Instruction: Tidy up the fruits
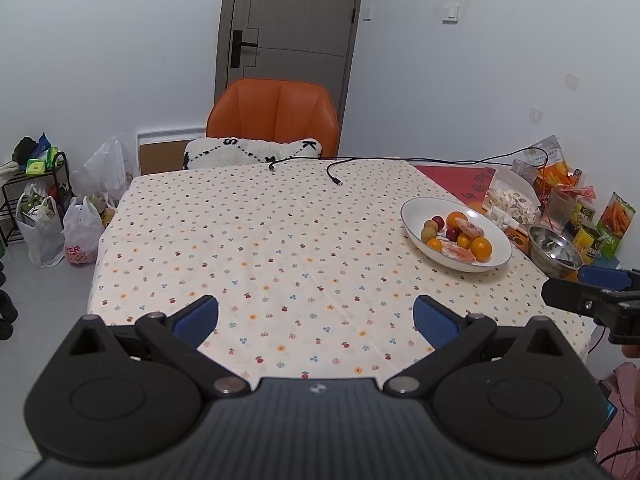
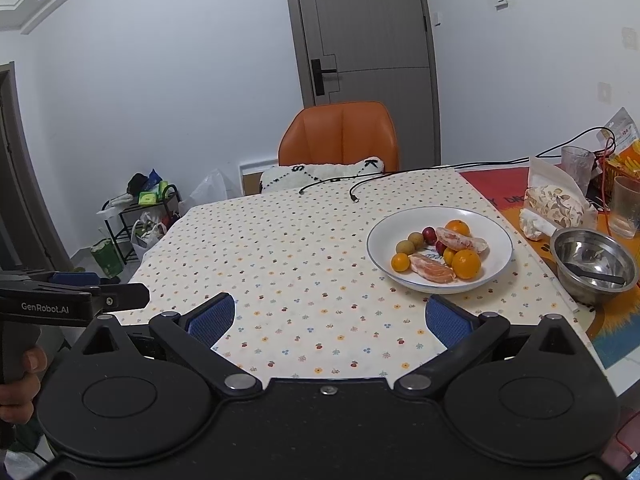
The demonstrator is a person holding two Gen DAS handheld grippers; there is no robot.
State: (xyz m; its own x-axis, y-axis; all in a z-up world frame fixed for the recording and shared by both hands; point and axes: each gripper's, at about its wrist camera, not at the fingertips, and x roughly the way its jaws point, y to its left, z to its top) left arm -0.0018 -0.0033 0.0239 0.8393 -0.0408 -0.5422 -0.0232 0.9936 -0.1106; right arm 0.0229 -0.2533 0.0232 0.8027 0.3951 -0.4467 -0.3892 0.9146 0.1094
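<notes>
A white plate (image 1: 412, 210) (image 2: 384, 224) on the flowered tablecloth holds several fruits: oranges (image 1: 481, 248) (image 2: 466, 263), peeled grapefruit pieces (image 1: 458, 254) (image 2: 434, 267), dark red plums (image 2: 429, 234) and brownish round fruits (image 2: 405, 247). My left gripper (image 1: 316, 318) stands open over the near table, well left of the plate, nothing between its blue pads. My right gripper (image 2: 330, 320) is open too, hovering short of the plate and left of it. Each gripper shows at the edge of the other's view.
A steel bowl (image 2: 594, 268) (image 1: 554, 248) with a spoon sits right of the plate. Snack bags, cans and glasses (image 2: 626, 208) crowd the right side. Two cable ends (image 2: 354, 199) lie at the far edge. An orange chair (image 1: 274, 114) stands behind the table.
</notes>
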